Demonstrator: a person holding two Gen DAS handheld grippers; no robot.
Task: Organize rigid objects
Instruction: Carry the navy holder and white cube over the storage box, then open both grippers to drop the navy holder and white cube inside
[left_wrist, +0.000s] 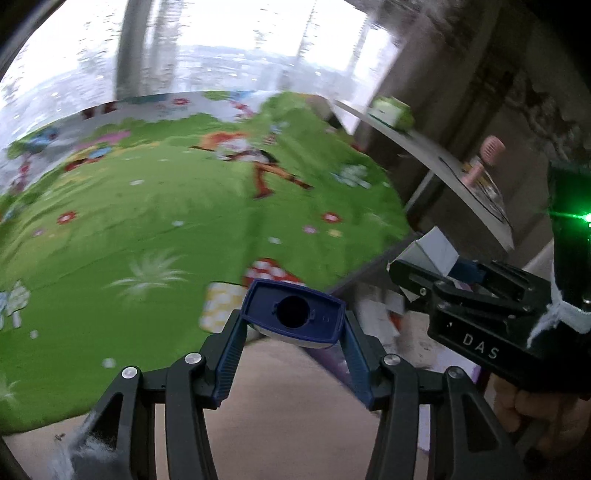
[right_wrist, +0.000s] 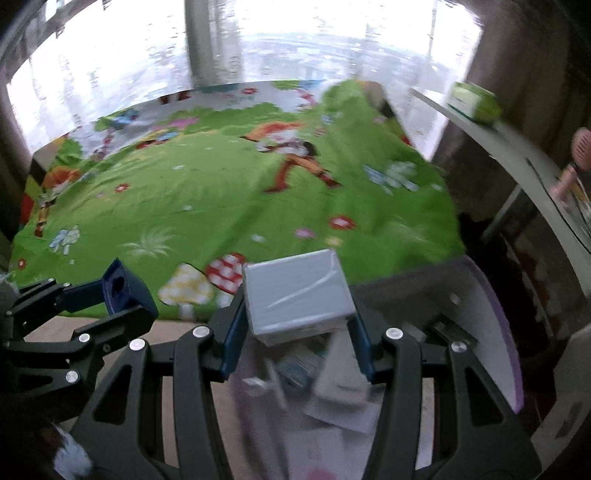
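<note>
My left gripper (left_wrist: 293, 325) is shut on a dark blue cap-like plastic piece (left_wrist: 293, 312) with a round hole, held in the air in front of the bed. The same piece (right_wrist: 123, 290) and the left gripper (right_wrist: 110, 306) show at the left of the right wrist view. My right gripper (right_wrist: 297, 314) is shut on a small grey-white box (right_wrist: 295, 291), held above an open purple container (right_wrist: 491, 317). In the left wrist view the right gripper (left_wrist: 436, 269) and its box (left_wrist: 432, 249) are at the right.
A bed with a green cartoon sheet (left_wrist: 166, 206) fills the middle, windows behind it. A white table (right_wrist: 524, 162) at right carries a green box (right_wrist: 474, 99) and a pink handheld fan (right_wrist: 576, 158). The purple container holds several loose boxes and papers (right_wrist: 332, 384).
</note>
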